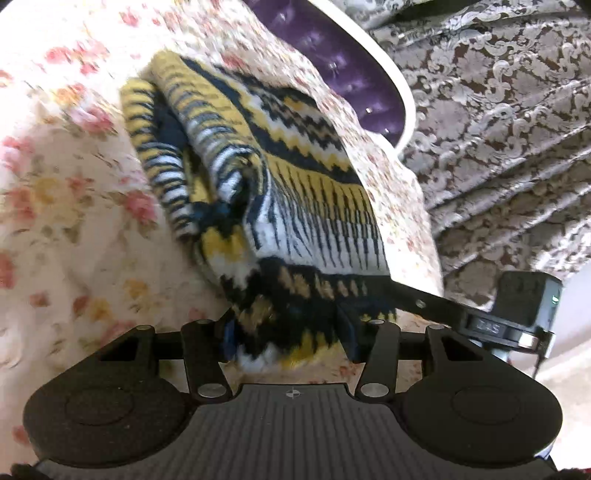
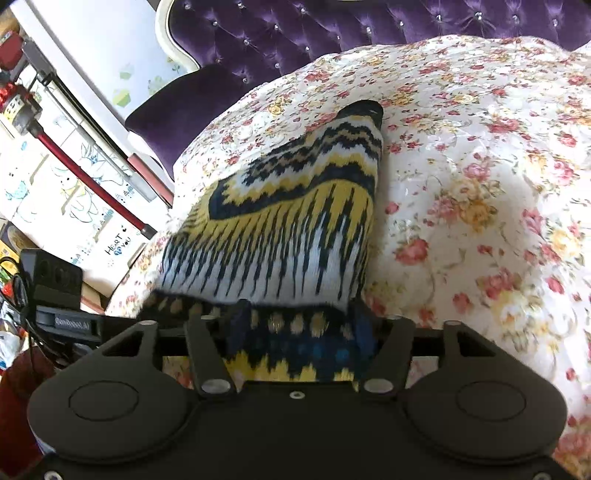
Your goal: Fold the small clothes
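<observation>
A knitted sweater (image 1: 295, 155) in yellow, navy and white zigzag bands lies partly folded on the floral bedspread (image 1: 74, 206), one sleeve rolled along its left side. Its navy-and-yellow hem is bunched tight between the fingers of my left gripper (image 1: 290, 332), which is shut on it. In the right wrist view the same sweater (image 2: 288, 221) stretches from the bed toward my right gripper (image 2: 301, 343). There the hem lies flat and spread across the wide gap between the fingers, not pinched. Fabric hides both pairs of fingertips.
A purple tufted headboard (image 2: 332, 33) with a white frame stands behind the bed. Patterned brown-and-silver curtains (image 1: 498, 129) hang past the bed's edge. White cartoon-printed boxes (image 2: 55, 177) and clutter sit beside the bed on the left. Open bedspread (image 2: 480, 184) spreads to the right.
</observation>
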The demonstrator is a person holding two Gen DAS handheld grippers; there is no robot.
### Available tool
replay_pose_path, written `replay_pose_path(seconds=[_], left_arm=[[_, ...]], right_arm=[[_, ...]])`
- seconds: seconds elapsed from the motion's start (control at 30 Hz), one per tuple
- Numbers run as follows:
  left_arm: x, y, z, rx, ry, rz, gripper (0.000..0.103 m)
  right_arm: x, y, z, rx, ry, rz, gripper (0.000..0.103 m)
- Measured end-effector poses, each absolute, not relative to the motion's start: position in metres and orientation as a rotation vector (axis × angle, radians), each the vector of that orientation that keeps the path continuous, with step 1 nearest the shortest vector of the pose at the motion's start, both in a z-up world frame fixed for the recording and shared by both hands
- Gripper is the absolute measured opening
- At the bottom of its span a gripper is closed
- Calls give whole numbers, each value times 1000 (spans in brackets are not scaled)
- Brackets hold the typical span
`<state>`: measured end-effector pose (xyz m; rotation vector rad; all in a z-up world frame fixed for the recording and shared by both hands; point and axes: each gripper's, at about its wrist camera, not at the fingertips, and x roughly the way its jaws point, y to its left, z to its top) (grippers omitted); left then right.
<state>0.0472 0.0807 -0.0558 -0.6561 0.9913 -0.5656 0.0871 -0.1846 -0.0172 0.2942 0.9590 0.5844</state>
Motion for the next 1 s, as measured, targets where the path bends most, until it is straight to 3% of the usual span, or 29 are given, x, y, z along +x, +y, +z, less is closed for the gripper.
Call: replay_pose_path(seconds=[0.13,0.2,0.23,0.4,0.67,1.0], left_arm=[[31,79,-38,-570,893,-481,54],[22,77,-27,-531,828,-435,71],[19,75,-20,-499,789,-409,73],[13,63,9,-354,649,-265,81],[18,24,32,-59,668,43,83],[13,31,33,-198,715,18,83]], right_arm=[[75,-188,-10,298,906,558,95],[69,-189,-6,295,867,529,100],[66,-190,-3,293,843,512,102],[56,-193,6,311,750,476,103],[51,-184,12,273,706,430,103],[39,-179,19,241,693,391,103]])
